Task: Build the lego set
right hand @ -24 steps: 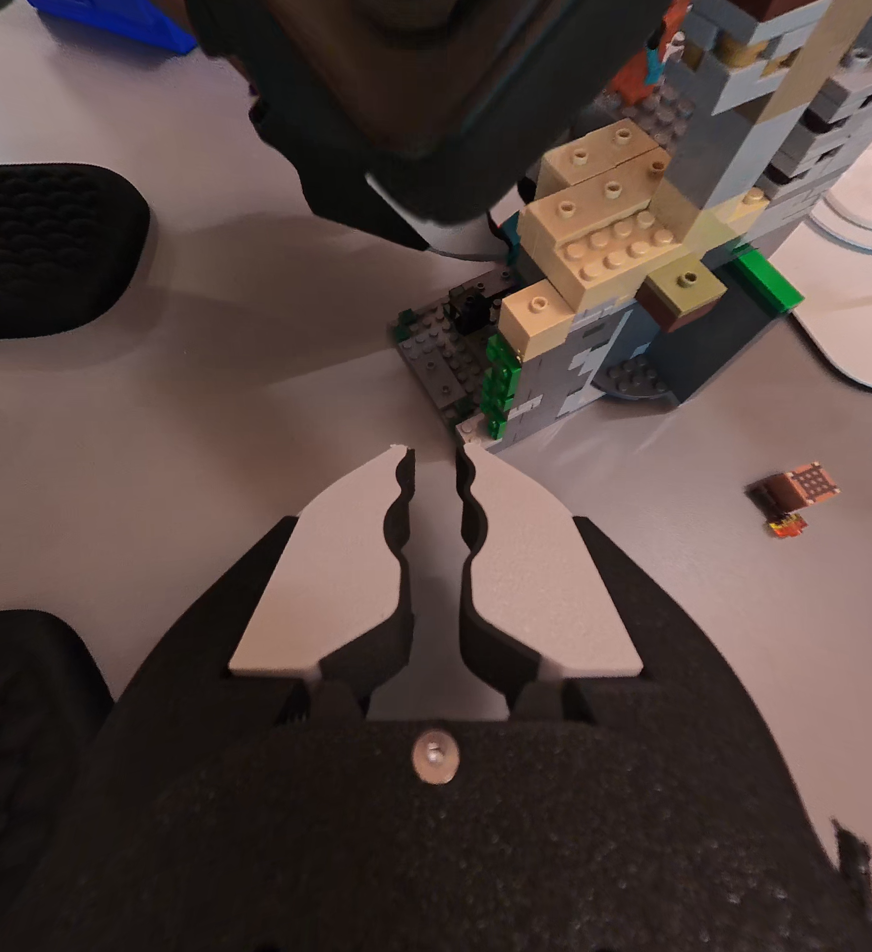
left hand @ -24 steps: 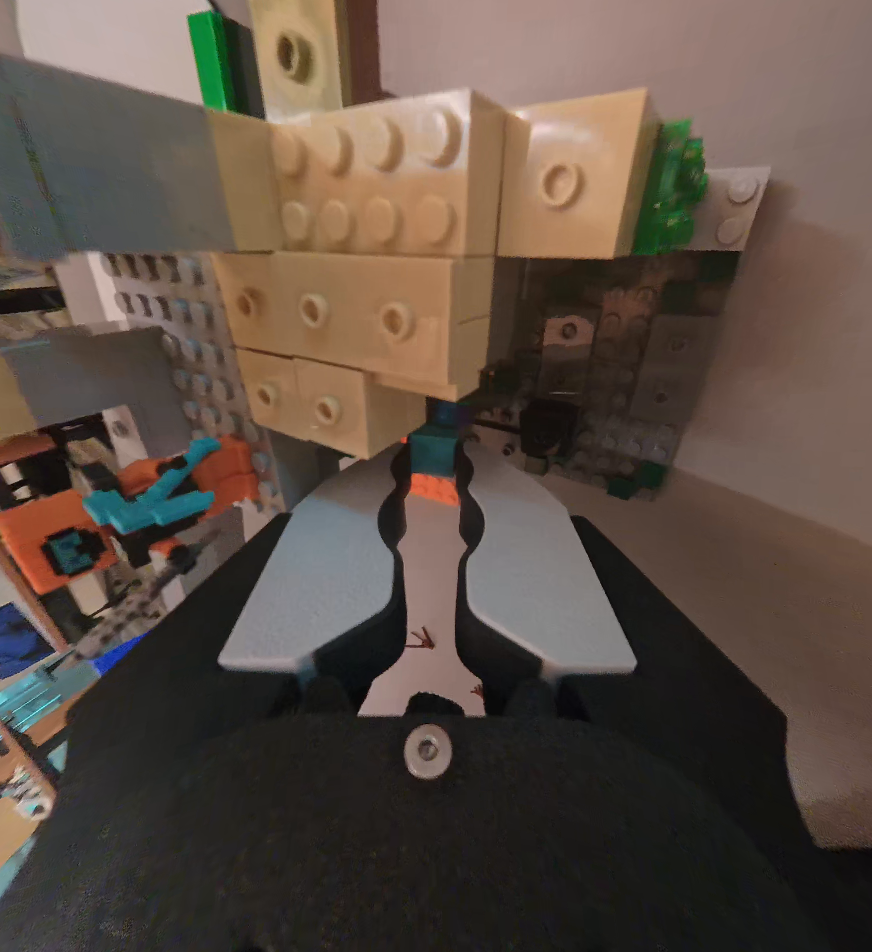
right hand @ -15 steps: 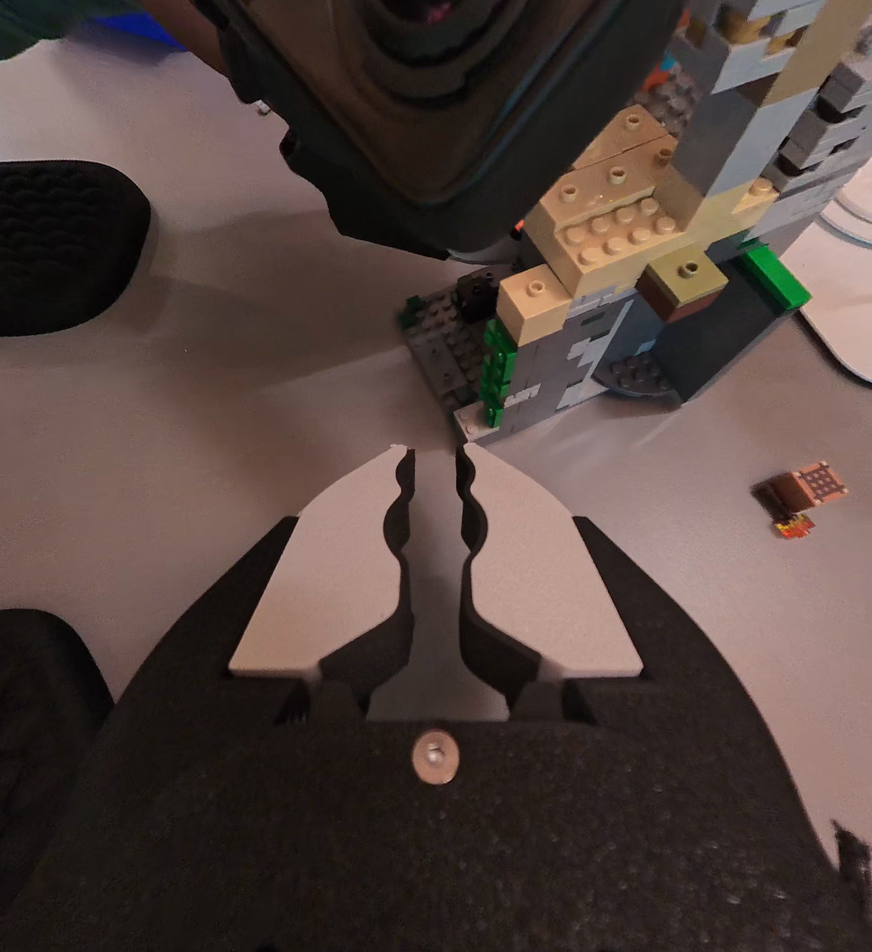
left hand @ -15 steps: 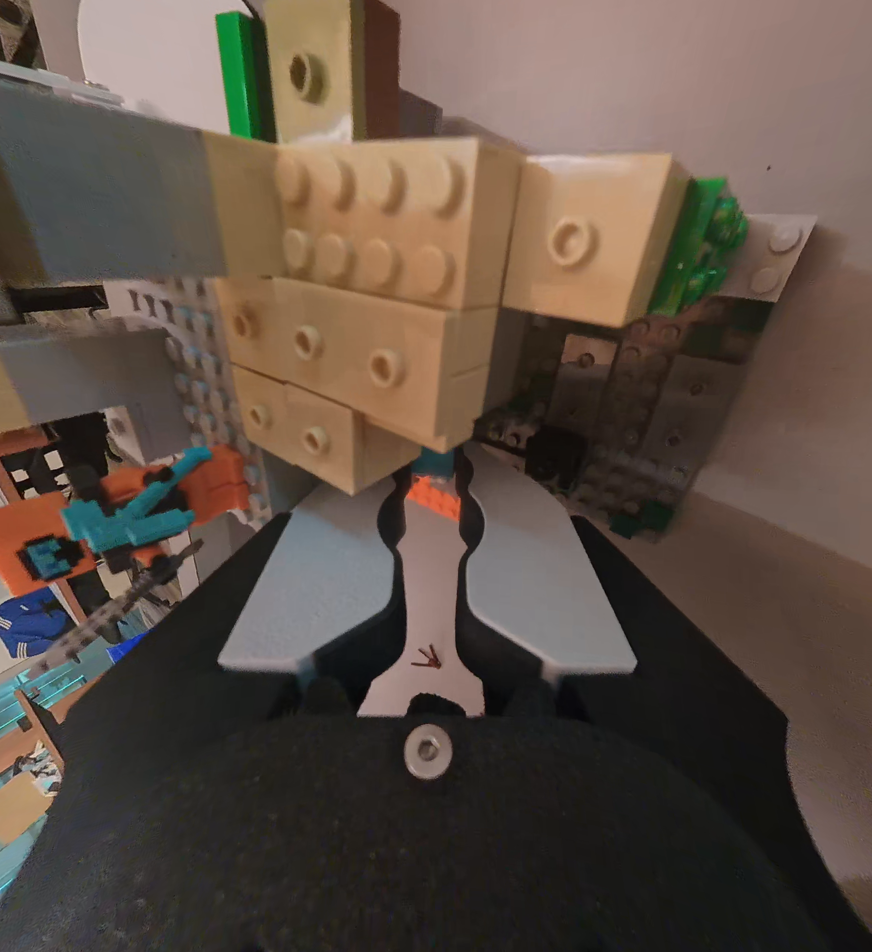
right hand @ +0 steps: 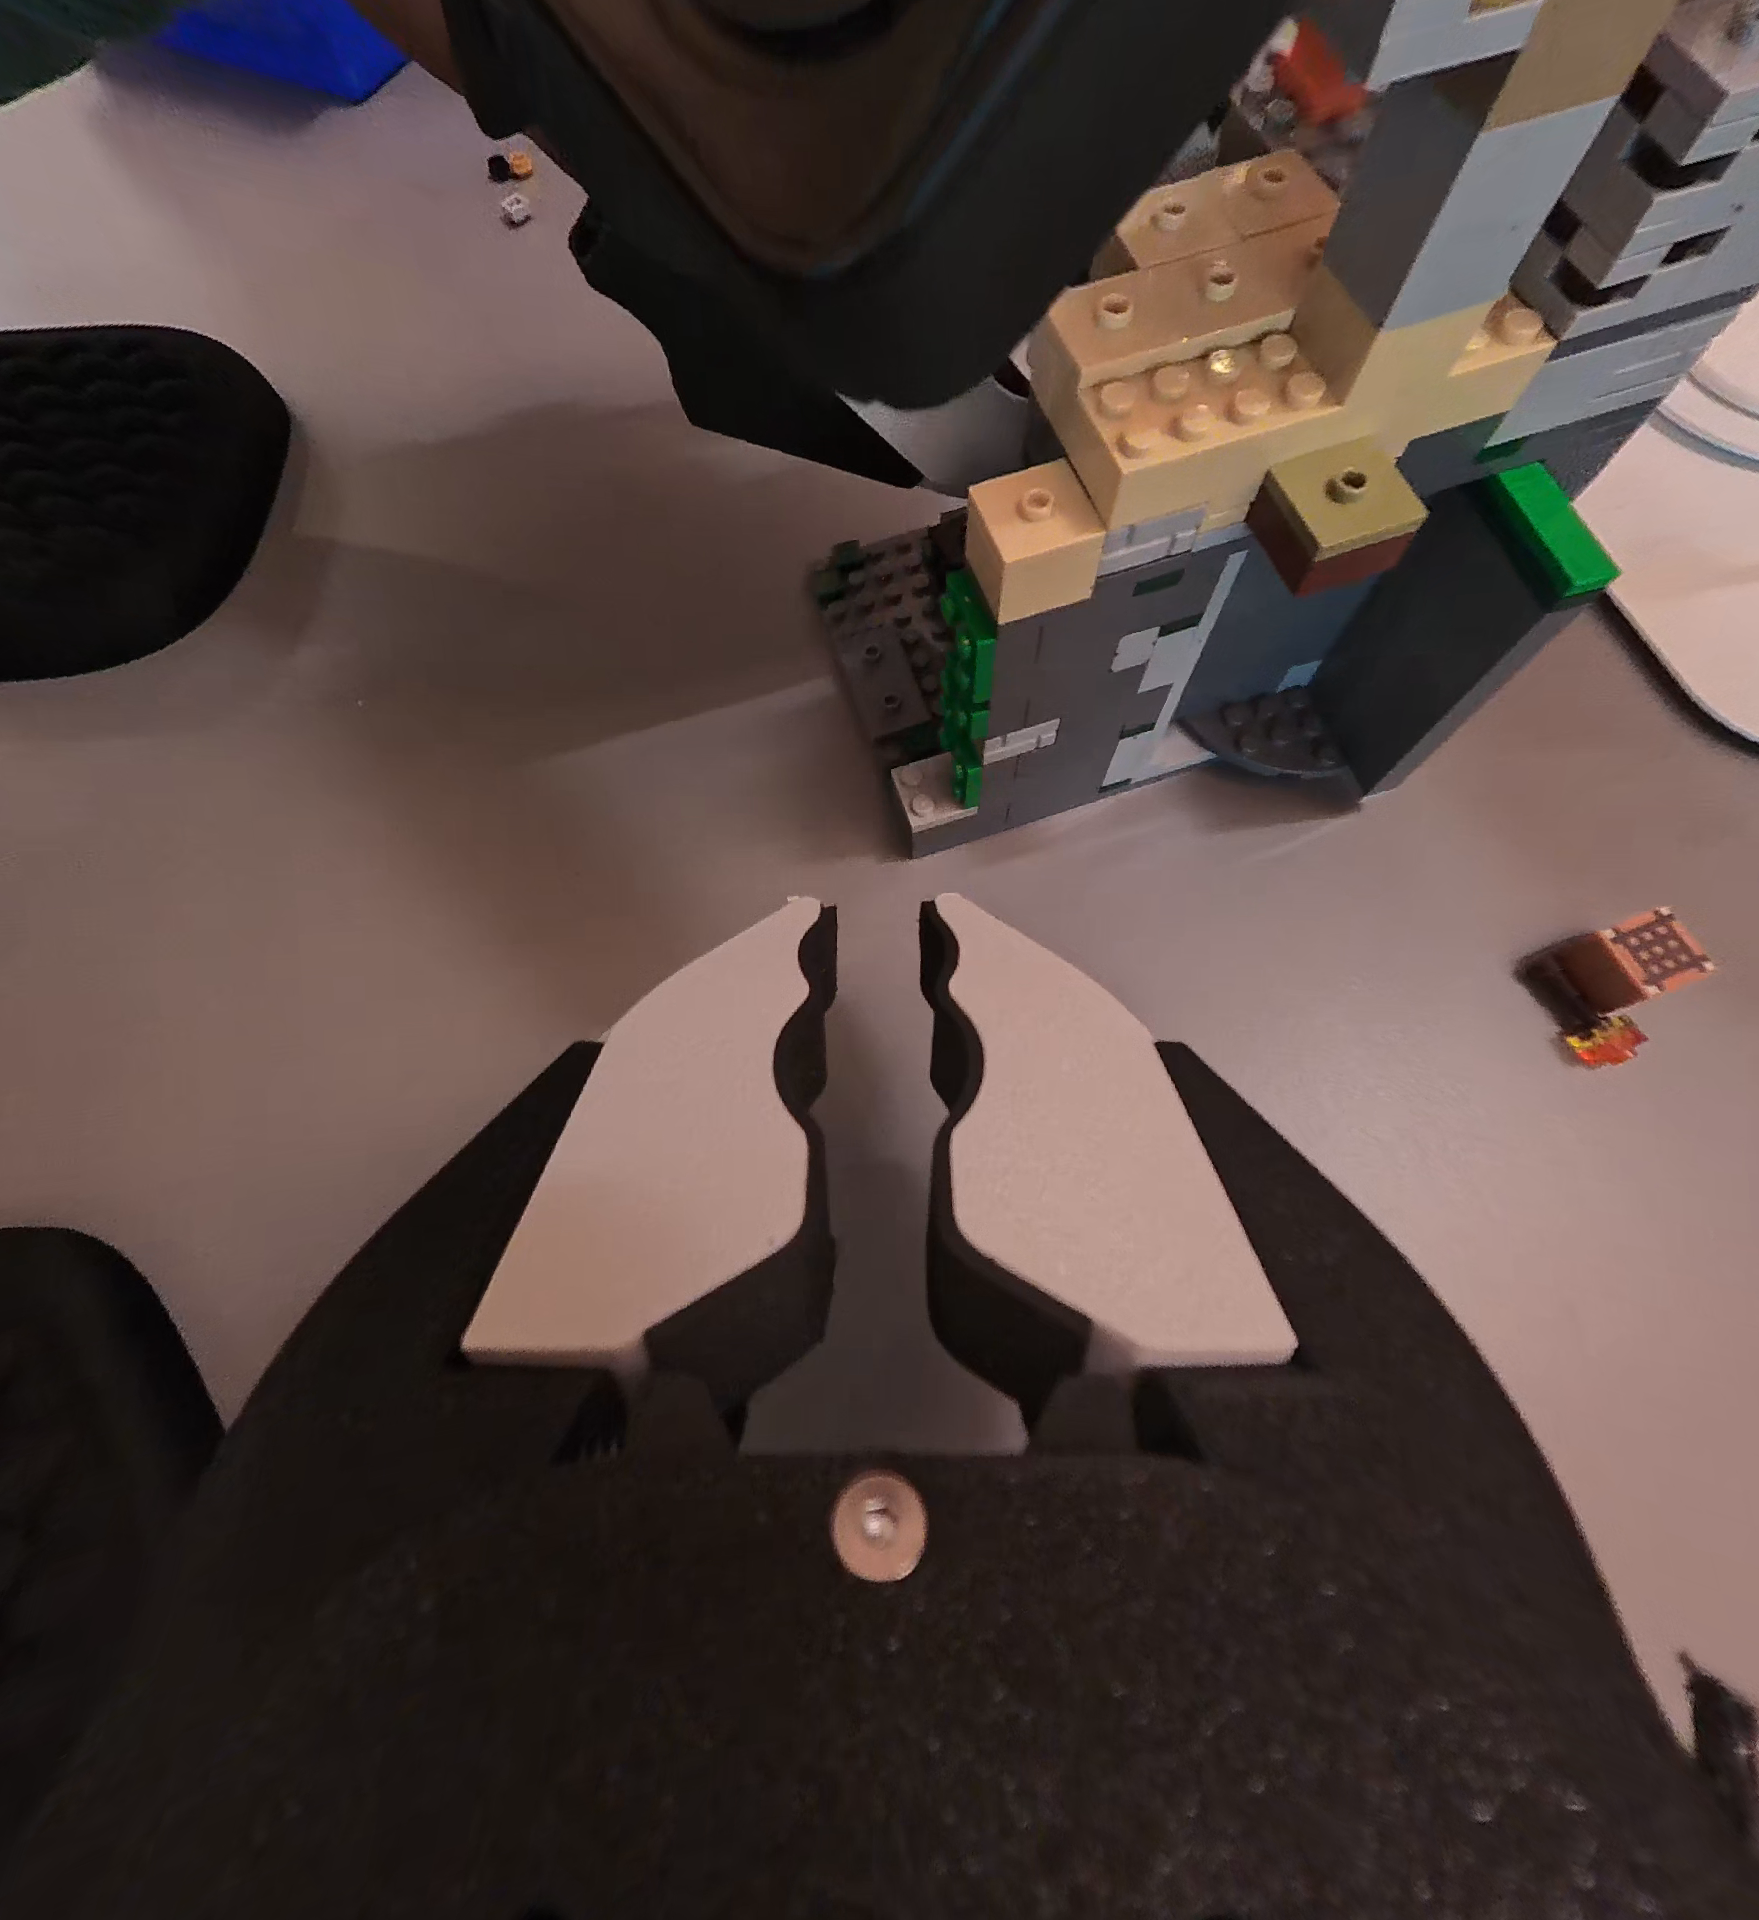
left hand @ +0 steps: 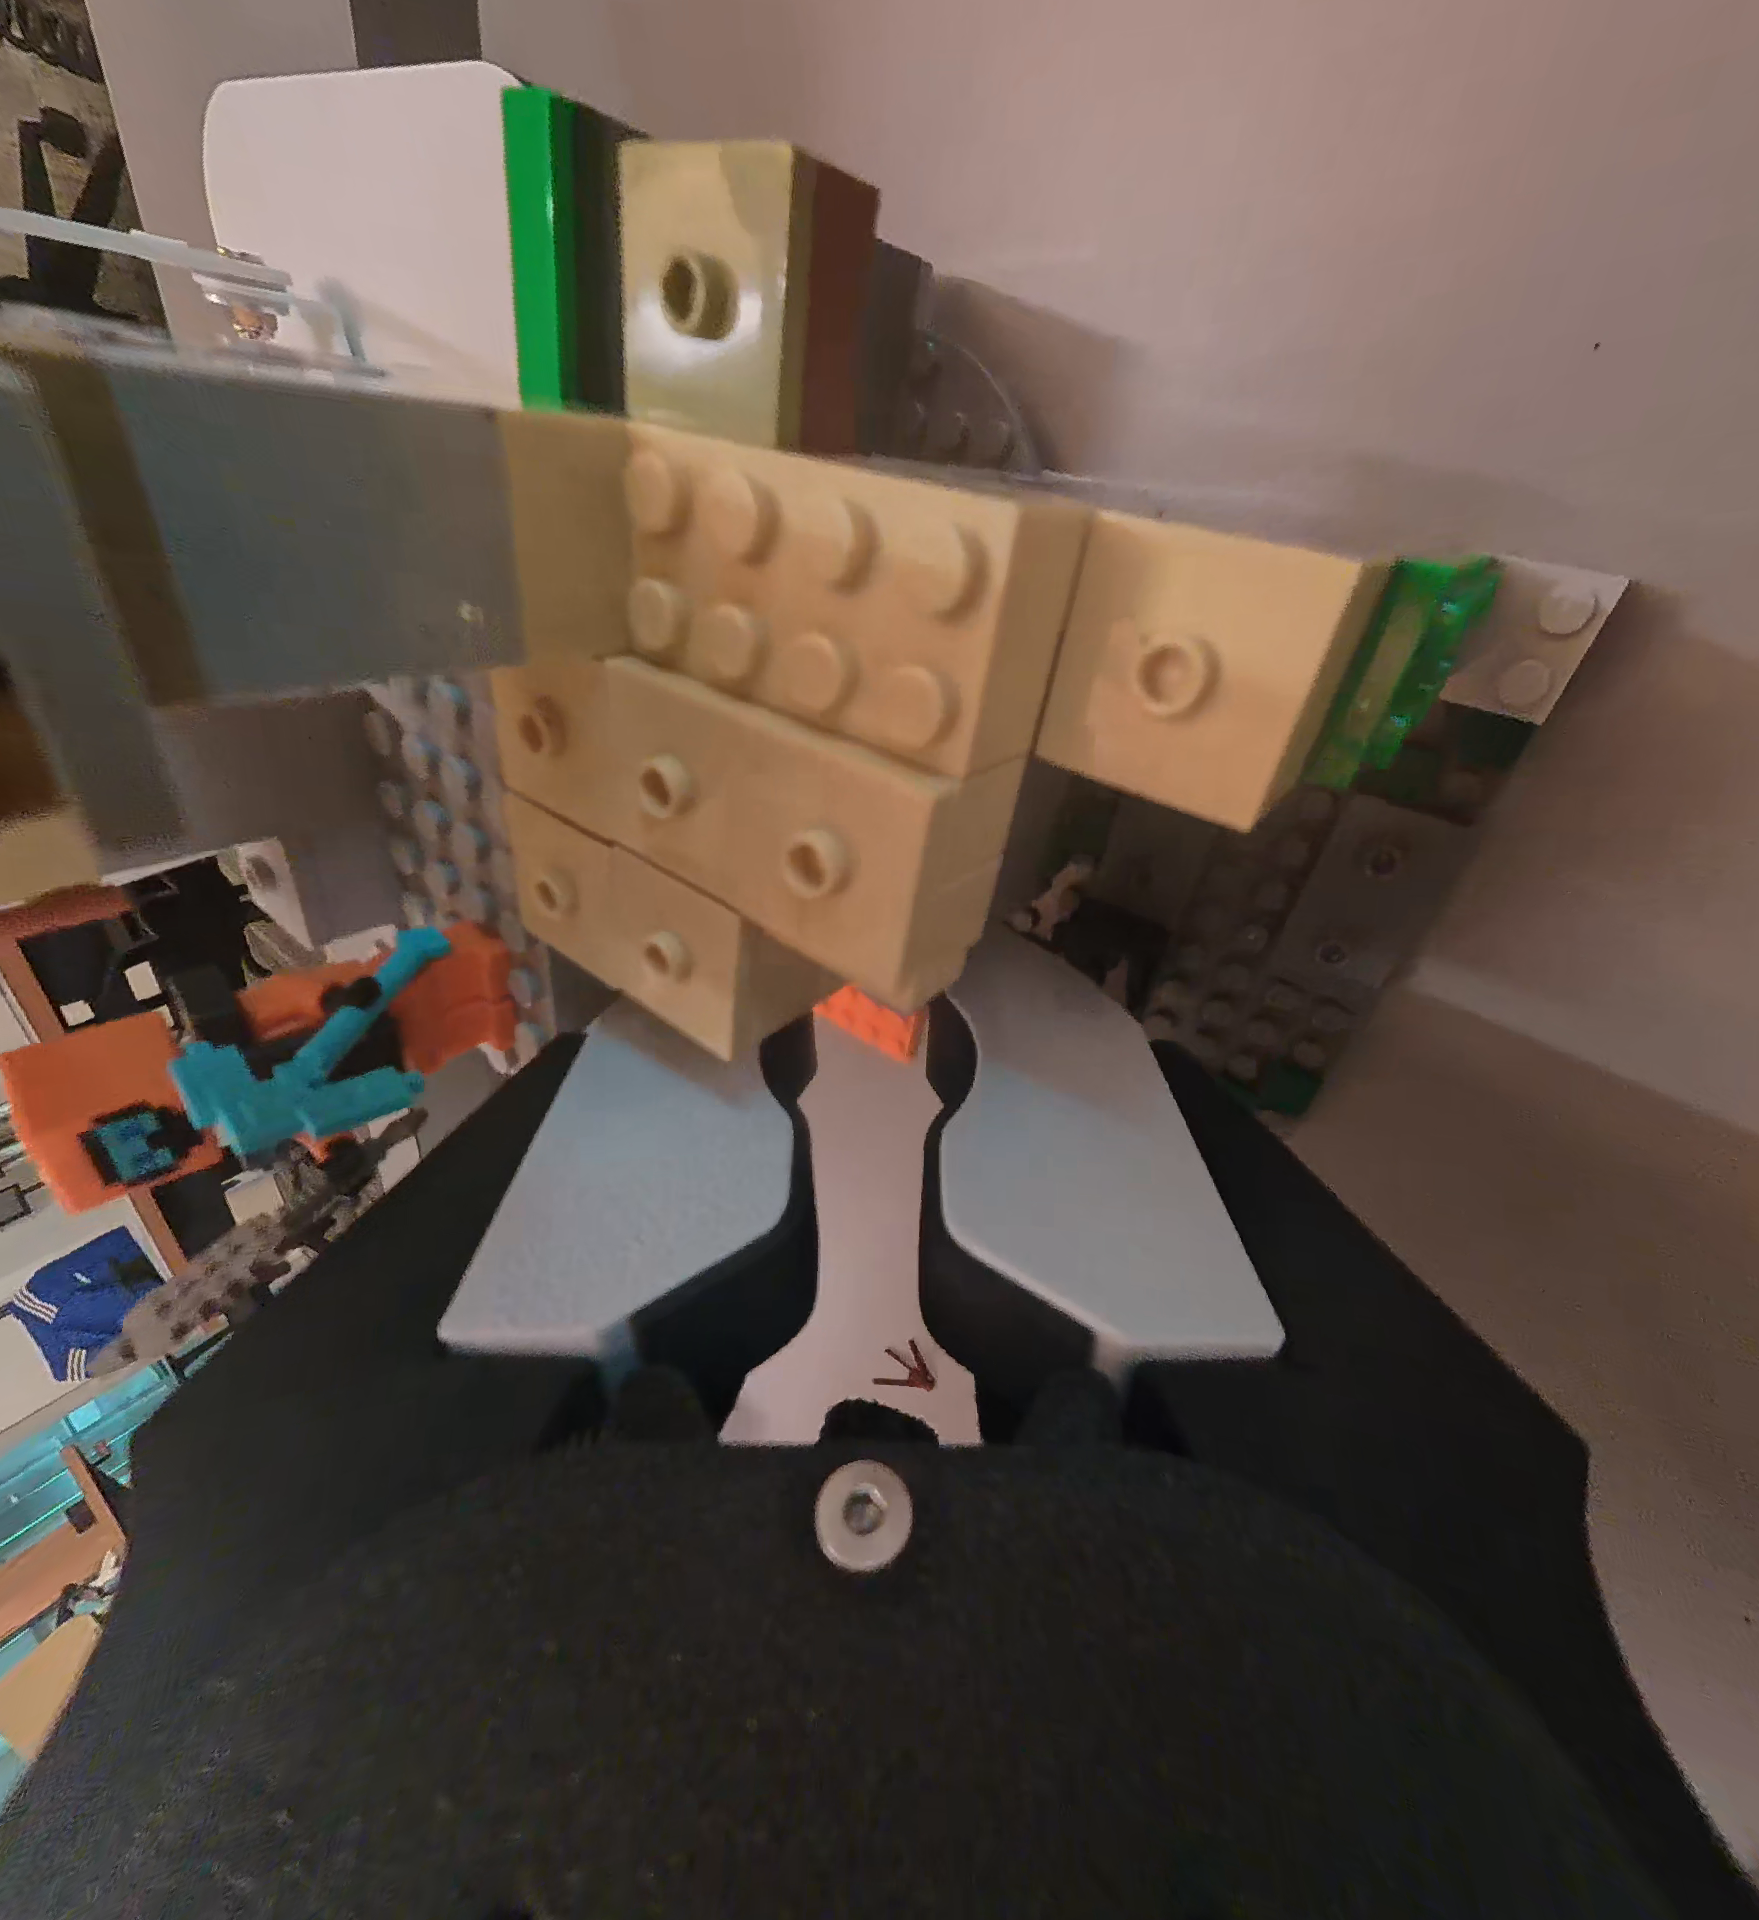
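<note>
Left gripper (left hand: 870,1023) reaches under the tan bricks (left hand: 781,727), jaws pinching an orange piece (left hand: 870,1023); right gripper (right hand: 878,914) hovers, jaws narrowly apart

No legible text is made out in either view; only blurred, unreadable marks are seen on a dark poster (left hand: 2,156) at top left of left wrist view, and a grid pattern on a small tile (right hand: 1656,948).
</note>
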A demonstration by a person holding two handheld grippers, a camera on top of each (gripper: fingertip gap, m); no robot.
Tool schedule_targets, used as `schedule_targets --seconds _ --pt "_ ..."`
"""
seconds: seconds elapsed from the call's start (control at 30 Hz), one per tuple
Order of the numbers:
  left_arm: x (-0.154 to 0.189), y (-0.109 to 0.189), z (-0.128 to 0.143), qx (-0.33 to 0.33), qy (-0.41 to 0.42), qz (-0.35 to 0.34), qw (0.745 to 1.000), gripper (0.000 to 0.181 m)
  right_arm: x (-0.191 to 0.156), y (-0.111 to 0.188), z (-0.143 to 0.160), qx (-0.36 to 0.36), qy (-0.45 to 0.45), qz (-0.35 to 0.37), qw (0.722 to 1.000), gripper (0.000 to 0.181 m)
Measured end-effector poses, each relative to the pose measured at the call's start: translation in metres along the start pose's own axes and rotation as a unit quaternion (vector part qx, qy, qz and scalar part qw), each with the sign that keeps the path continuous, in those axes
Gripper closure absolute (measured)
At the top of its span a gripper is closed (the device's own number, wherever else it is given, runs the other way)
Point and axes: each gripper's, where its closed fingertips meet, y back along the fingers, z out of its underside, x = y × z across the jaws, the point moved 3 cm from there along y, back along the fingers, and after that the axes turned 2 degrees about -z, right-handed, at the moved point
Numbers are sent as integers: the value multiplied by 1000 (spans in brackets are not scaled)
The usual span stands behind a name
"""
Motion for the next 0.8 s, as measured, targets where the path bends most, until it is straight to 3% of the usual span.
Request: schedule_targets --seconds 0.23,0.37,0.47,0.57,0.67,0.8 --pt "-1 -1 1 29 24 -15 999 163 -2 0 -12 31 -5 14 999 159" --pt "-1 -2 3 38 37 -11 999 163 0 -9 -32 71 -63 73 993 123" --pt "-3 -3 3 48 45 -6 998 164 5 -25 -33 62 -90 141 984 116" --pt "-5 -5 4 49 40 -11 998 164 12 -39 -33 42 -97 187 977 123" --pt "-7 -6 4 55 41 -12 998 163 19 -44 -35 46 -111 202 972 150" --pt "-7 -8 6 61 45 -15 997 163 22 -41 -33 37 -86 204 974 155"
